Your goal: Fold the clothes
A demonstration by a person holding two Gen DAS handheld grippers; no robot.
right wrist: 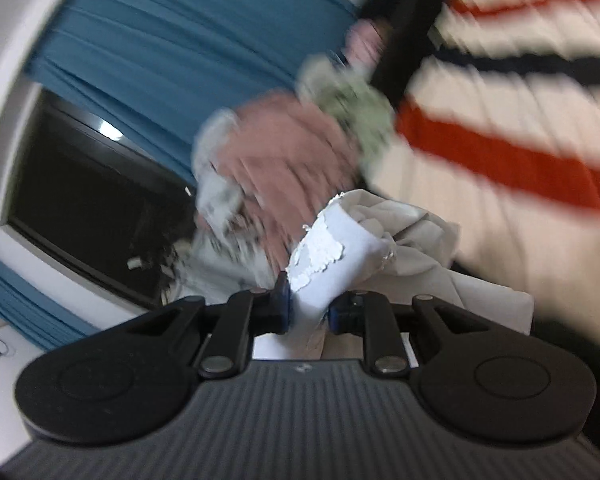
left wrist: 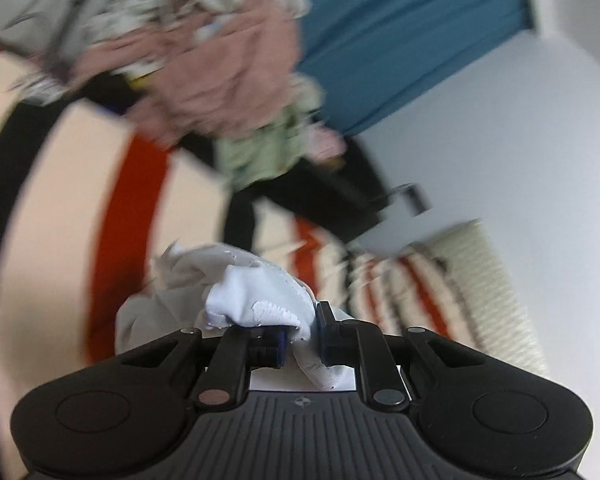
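Note:
My left gripper (left wrist: 302, 334) is shut on a bunched fold of a light grey-white garment (left wrist: 256, 296) with a flaky white print. My right gripper (right wrist: 308, 306) is shut on another bunched part of the same garment (right wrist: 332, 256), whose beige-grey cloth hangs to the right. Both views are blurred by motion. A heap of clothes lies beyond: a pink piece (left wrist: 220, 68), a green floral piece (left wrist: 260, 148) and a white patterned piece (left wrist: 148, 12). The pink piece (right wrist: 284, 160) and the green one (right wrist: 348, 104) also show in the right wrist view.
The surface below is cream cloth with red and black stripes (left wrist: 132, 208), also in the right wrist view (right wrist: 500, 152). A blue curtain (left wrist: 400, 36) hangs behind. A dark window (right wrist: 84, 200) and a white wall (left wrist: 540, 140) stand beyond.

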